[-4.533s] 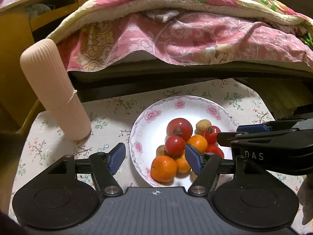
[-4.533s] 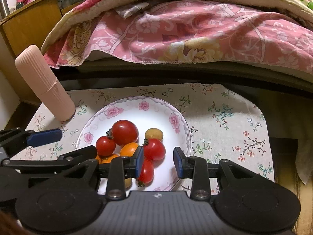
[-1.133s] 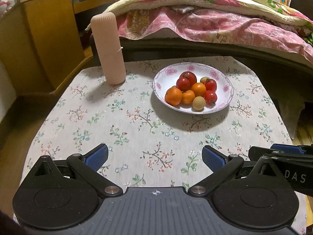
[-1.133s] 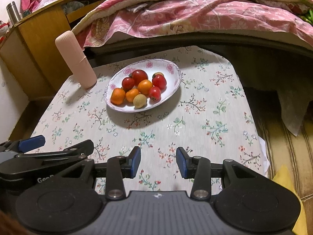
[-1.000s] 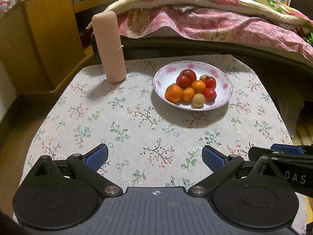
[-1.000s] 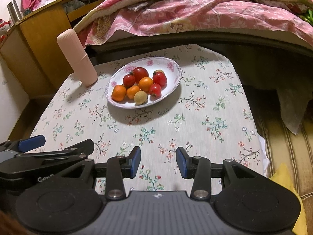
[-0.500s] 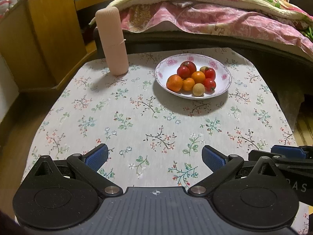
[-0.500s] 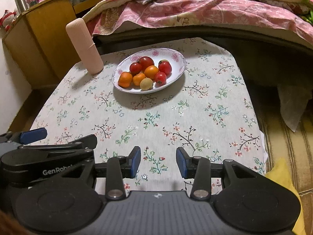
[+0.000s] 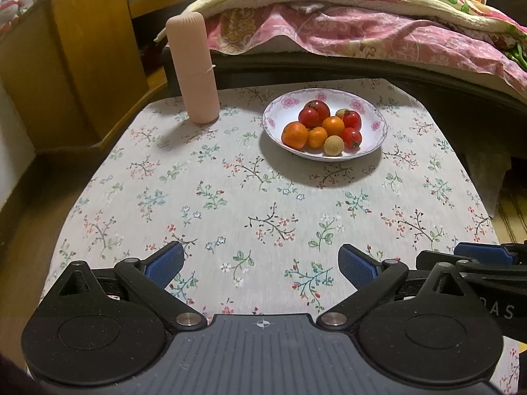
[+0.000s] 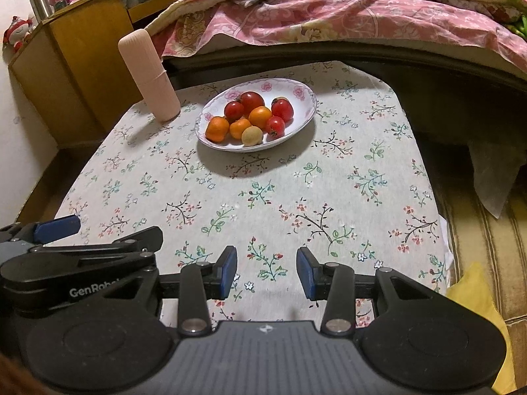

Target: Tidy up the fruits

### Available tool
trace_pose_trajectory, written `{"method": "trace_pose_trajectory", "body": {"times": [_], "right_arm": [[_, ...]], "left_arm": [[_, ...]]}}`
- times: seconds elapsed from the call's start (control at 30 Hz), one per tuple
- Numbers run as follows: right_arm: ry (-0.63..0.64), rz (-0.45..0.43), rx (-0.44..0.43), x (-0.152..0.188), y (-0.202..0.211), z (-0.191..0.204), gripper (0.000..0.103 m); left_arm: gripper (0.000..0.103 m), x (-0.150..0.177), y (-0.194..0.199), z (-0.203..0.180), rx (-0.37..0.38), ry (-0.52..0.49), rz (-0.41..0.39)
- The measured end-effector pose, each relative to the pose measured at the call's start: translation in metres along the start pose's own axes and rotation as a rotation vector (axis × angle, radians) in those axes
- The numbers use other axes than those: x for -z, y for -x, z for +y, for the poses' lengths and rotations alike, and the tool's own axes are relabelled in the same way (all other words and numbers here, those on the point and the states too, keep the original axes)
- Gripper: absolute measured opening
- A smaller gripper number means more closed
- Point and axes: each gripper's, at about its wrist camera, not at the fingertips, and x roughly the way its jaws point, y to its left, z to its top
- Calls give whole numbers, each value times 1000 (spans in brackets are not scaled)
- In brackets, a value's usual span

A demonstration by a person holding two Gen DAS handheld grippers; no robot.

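Observation:
A white floral plate (image 9: 372, 144) stands at the far side of the table and also shows in the right wrist view (image 10: 303, 112). It holds several fruits: red tomatoes (image 9: 318, 109), oranges (image 9: 294, 135) and a small tan fruit (image 9: 333, 145). My left gripper (image 9: 262, 265) is open and empty, low over the near part of the tablecloth, far from the plate. My right gripper (image 10: 266, 271) is open and empty, beside the left one, also well short of the plate. The left gripper shows at the lower left of the right wrist view (image 10: 95, 240).
A tall pink ribbed cylinder (image 9: 194, 72) stands upright left of the plate. A bed with a pink quilt (image 9: 362, 33) lies behind the table. A wooden cabinet (image 9: 82, 59) is at the left. The table's right edge drops to a striped surface (image 10: 477, 230).
Both grippers have pulled back from the plate toward the near side of the table. The plate and fruits now look smaller and farther. Both stay open and empty.

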Motion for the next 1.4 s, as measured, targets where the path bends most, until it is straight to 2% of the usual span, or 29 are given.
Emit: {"method": "trace_pose_trajectory", "body": {"times": [1.4], "right_arm": [[18,9,-1,19,12,6,41]], "left_arm": [[101,16,15,1,-14,-19,-3]]}}
